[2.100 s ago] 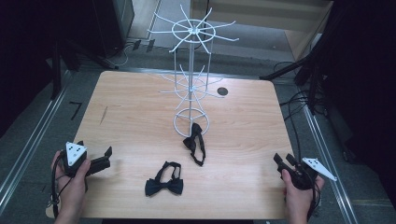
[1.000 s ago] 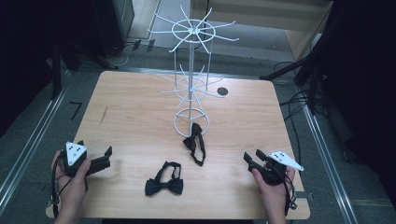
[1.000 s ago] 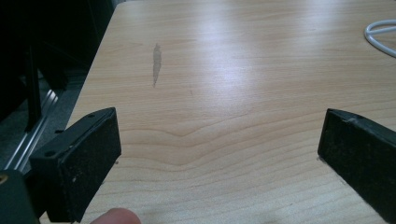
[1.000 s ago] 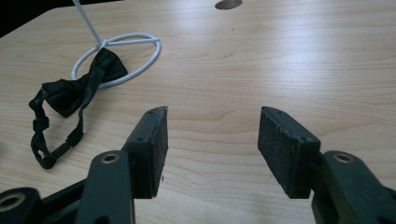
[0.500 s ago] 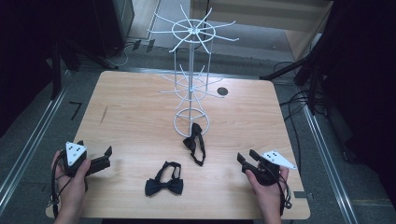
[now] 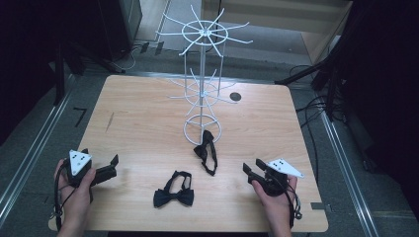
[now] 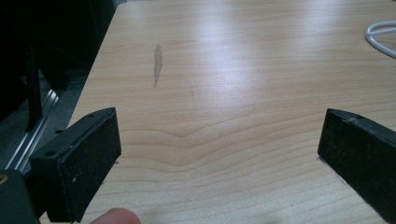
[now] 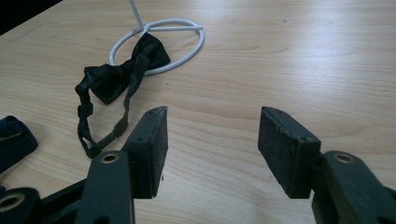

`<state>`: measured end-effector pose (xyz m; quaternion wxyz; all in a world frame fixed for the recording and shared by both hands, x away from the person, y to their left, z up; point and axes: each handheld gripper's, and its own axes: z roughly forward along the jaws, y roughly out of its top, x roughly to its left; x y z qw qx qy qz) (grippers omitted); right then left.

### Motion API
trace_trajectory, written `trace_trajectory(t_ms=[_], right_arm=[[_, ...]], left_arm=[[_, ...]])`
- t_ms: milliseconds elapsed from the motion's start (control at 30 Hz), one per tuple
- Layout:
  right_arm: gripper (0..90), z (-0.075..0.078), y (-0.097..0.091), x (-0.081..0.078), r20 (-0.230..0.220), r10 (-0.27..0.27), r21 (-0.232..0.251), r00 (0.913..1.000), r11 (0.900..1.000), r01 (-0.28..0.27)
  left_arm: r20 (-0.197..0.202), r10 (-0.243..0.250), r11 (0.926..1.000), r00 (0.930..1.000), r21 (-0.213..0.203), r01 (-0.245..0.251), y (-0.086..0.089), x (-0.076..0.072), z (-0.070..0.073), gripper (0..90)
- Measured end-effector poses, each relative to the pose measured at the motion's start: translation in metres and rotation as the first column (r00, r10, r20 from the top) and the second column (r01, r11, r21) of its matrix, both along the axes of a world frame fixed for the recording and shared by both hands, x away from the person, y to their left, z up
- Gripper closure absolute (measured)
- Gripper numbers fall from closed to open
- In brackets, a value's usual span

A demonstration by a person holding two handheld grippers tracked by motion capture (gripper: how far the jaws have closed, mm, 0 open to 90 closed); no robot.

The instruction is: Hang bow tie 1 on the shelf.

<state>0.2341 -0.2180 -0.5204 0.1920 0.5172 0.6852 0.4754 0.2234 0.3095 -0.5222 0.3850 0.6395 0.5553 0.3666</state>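
A: Where did the white wire display stand point(image 6: 203, 84) sit?

B: Toward the far middle of the pale wooden surface point(image 6: 143, 118). One black fabric bow tie point(image 6: 206, 150) lay with an end on the stand's ring base, its strap trailing toward the person.

A: And the other black fabric bow tie point(image 6: 174, 190)?

B: Nearer the front edge, left of the first, apart from it.

A: The tongs?

B: The left tongs point(image 6: 111, 165) were near the front left corner, the right tongs point(image 6: 251, 167) at front right, just right of the first tie.
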Motion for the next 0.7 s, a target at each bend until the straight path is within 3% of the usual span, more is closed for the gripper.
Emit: trace_trajectory(t_ms=[400, 700], right_arm=[[44.8, -0.003, 0.017, 0.002, -0.023, 0.035, -0.006, 0.9991, 0.9994, -0.035], [47.1, -0.007, 0.038, 0.003, -0.042, 0.089, -0.018, 0.9951, 0.9958, -0.09]], left_arm=[[-0.002, -0.004, 1.0, 1.0, -0.006, 0.004, 0.001, 0.0, 0.0, 0.0], [-0.003, -0.004, 1.0, 1.0, -0.008, 0.004, 0.001, 0.001, 0.0, 0.0]])
